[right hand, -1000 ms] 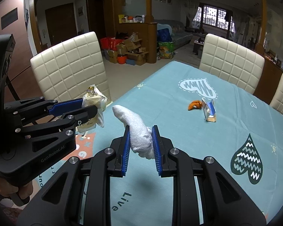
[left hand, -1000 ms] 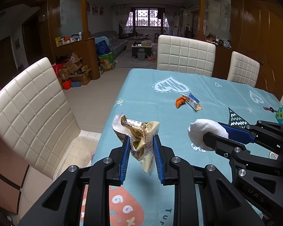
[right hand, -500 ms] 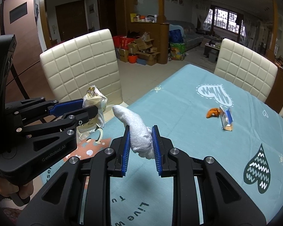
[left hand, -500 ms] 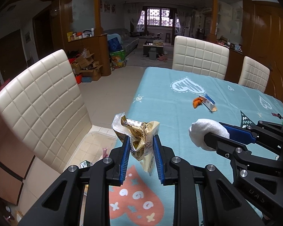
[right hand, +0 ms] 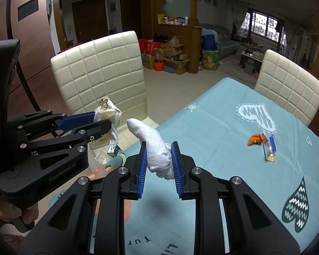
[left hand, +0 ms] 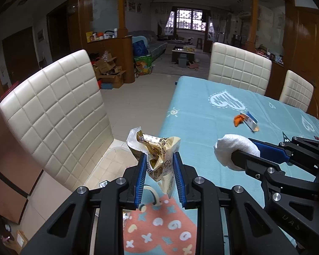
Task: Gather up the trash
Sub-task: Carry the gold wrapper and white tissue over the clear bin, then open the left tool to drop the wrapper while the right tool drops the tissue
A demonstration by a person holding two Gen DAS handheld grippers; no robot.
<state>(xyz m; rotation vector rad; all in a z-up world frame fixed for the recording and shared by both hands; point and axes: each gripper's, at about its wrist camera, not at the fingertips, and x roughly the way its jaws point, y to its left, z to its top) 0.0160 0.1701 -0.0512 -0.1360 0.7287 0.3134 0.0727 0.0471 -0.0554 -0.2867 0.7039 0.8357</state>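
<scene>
surface: my teal heart-print tablecloth (left hand: 202, 114)
left gripper (left hand: 159, 170): I've clamped crumpled cream-gold snack wrapper (left hand: 159, 155)
right gripper (right hand: 158, 161): pinching wadded white paper towel (right hand: 155, 146)
ahead of jaws: orange peel scrap (right hand: 254, 139)

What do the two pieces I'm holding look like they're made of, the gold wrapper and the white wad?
Gold wrapper in the left gripper: seemingly thin plastic or foil-lined film, glossy, printed, holding sharp crinkles. White wad in the right gripper: probably tissue or paper towel, matte, with a fine dimpled texture and soft folds; thin cloth can't be ruled out.
</scene>
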